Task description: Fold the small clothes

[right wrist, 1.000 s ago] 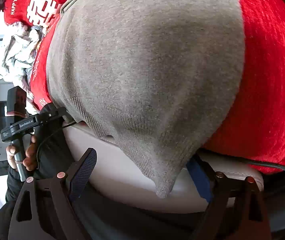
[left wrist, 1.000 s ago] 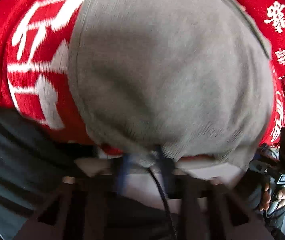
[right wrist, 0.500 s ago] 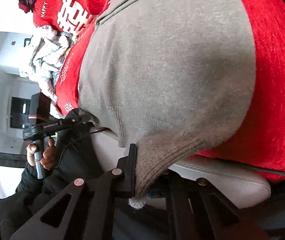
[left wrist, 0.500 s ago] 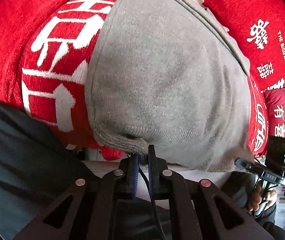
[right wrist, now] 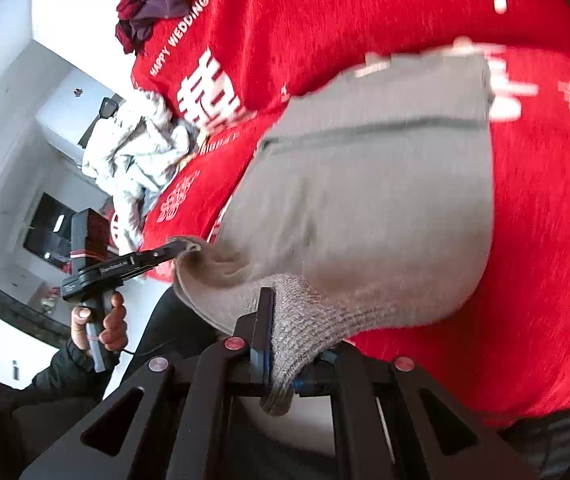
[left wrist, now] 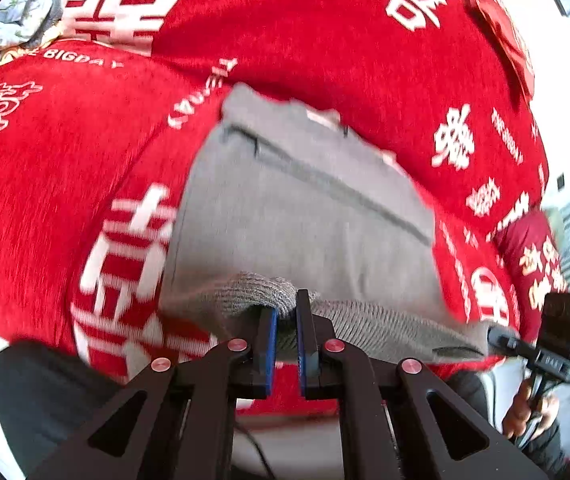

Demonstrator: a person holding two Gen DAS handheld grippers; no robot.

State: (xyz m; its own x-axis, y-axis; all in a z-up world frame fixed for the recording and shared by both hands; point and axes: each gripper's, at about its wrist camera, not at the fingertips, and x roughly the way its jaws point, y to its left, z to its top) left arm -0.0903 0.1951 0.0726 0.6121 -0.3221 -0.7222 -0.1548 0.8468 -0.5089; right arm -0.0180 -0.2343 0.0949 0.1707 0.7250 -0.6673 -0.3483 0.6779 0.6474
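Red blanket (left wrist: 325, 40) with white lettering covered the surface under a grey knit garment (left wrist: 305, 208), plain with ribbed hem and dark seam, long axis running away from the cameras. Left gripper (left wrist: 285, 320) jaws clamped one hem corner, right gripper (right wrist: 285, 344) jaws clamped the other, hem lifted.

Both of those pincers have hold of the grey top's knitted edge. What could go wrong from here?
The left gripper pinches only a thin bit of the grey top's ribbed hem, so it might slip free. The right gripper holds a thicker bunch, so the fold may come out uneven. The top could also drag on the red blanket.
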